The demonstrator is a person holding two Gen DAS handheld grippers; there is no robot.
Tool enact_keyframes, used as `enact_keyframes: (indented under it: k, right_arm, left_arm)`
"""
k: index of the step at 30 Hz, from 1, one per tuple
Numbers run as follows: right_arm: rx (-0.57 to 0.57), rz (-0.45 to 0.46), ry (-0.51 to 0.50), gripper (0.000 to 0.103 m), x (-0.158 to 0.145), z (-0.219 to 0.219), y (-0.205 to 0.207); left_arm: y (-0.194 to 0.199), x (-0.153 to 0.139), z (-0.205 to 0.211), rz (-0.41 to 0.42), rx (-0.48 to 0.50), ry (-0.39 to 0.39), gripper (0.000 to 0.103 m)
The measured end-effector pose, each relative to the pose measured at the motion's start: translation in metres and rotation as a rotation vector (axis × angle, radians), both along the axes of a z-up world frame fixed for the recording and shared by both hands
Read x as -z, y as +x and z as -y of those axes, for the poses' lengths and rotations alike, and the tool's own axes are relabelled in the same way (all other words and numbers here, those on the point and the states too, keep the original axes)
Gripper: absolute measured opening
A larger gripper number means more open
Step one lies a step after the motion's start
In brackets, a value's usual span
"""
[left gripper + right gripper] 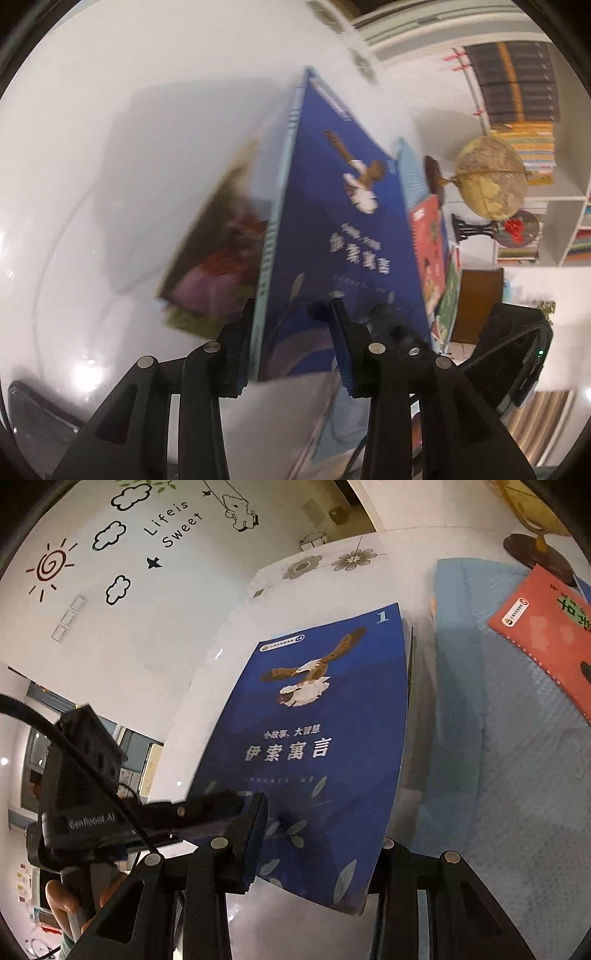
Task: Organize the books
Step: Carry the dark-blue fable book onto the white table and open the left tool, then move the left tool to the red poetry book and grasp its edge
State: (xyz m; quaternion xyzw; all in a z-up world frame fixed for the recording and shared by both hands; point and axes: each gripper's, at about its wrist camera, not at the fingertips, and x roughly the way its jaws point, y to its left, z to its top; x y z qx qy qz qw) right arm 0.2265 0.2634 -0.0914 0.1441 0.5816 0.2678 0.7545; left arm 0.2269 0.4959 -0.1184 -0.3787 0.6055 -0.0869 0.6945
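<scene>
Blue dominates the left wrist view: the blue book [332,229] with the eagle on its cover stands on edge between the fingers of the left gripper [295,339], which is clamped on its lower end. One finger sits on the spine side, the other presses the cover. The book's long axis runs straight away from the jaws, up and away over the white tabletop [92,166]. A second book [221,251], its cover a blur of brown and pink, leans just beside the blue one on its far side; I cannot tell whether the two touch. Off to the right lie a red book [428,251] and, further back, a globe [491,181] on its stand.

From the right wrist view the same blue book [317,746] fills the middle, cover facing this camera, title upright. The left gripper [255,834] comes in from the left, its blue-padded finger flat against the cover near the bottom edge. The right gripper [314,864] straddles that bottom edge, one finger on each side, jaws spread wide, with no sign of gripping. A pale blue mat [498,738] lies to the right with the red book [543,635] on it.

The left hand has the book and the right only flanks it, so I judge the next move, wherever the book is bound, is the left's to lead.
</scene>
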Motion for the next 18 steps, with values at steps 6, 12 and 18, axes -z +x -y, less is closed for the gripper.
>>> enact_keyframes:
  k: [6,12,18]
  right_arm:
    - [0.062,-0.031,-0.03,0.038,0.006,0.012,-0.002]
    - [0.019,-0.06,-0.068,0.045,0.011,0.022,-0.018]
    - [-0.047,-0.128,-0.044,0.055,0.016,0.038,-0.029]
  left_arm:
    - [-0.002,-0.006,-0.012,0.005,-0.037,0.046,0.034]
    - [-0.008,-0.013,-0.019,0.042,-0.09,0.1,0.034]
    - [-0.028,-0.029,-0.015,0.073,-0.142,0.187,0.034]
